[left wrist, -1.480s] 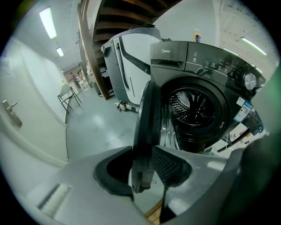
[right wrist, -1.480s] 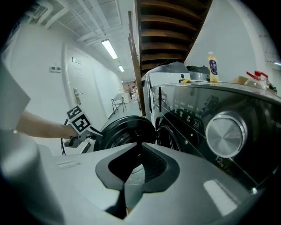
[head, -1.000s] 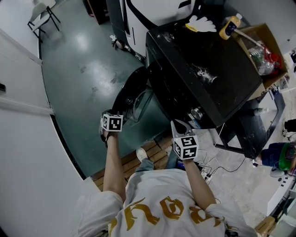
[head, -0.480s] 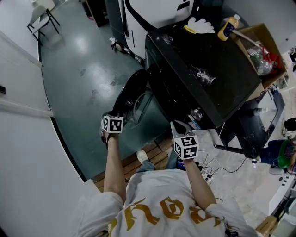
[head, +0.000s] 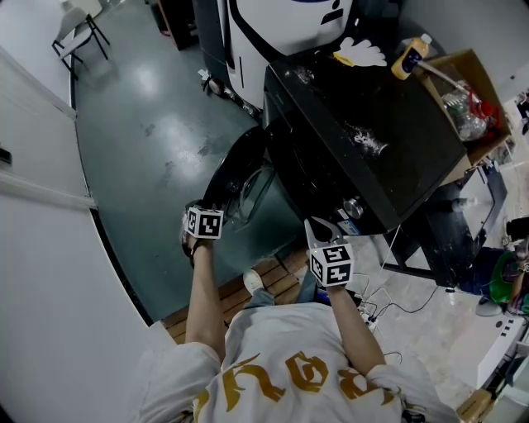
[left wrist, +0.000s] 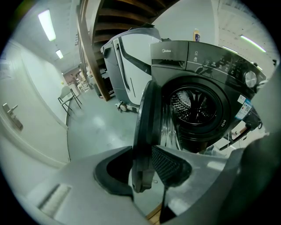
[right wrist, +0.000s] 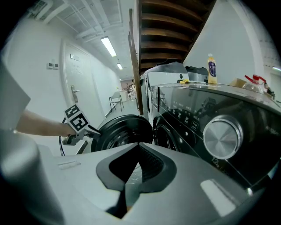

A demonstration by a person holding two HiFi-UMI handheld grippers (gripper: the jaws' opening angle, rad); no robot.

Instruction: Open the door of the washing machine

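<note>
The black washing machine [head: 372,140] stands ahead of me with its round door [head: 235,173] swung well open to the left. In the left gripper view the door [left wrist: 147,118] is seen edge-on beside the open drum [left wrist: 197,105]. My left gripper [left wrist: 142,176] is shut on the door's rim, and in the head view this gripper [head: 213,211] sits at the door's outer edge. My right gripper [head: 316,227] hovers in front of the machine's control panel, jaws shut with nothing held. From the right gripper view [right wrist: 131,178] I see the door [right wrist: 123,132] and the dial [right wrist: 221,136].
On the machine's top lie a yellow bottle [head: 411,51] and a white cloth [head: 359,51]; a cardboard box [head: 471,91] is beside it. A white appliance [head: 281,25] stands behind. Wooden boards [head: 273,277] and cables [head: 388,310] lie near my feet. A white wall [head: 50,273] runs along the left.
The left gripper has shifted very slightly toward me with the door's rim still in it. The right gripper has stayed where it was.
</note>
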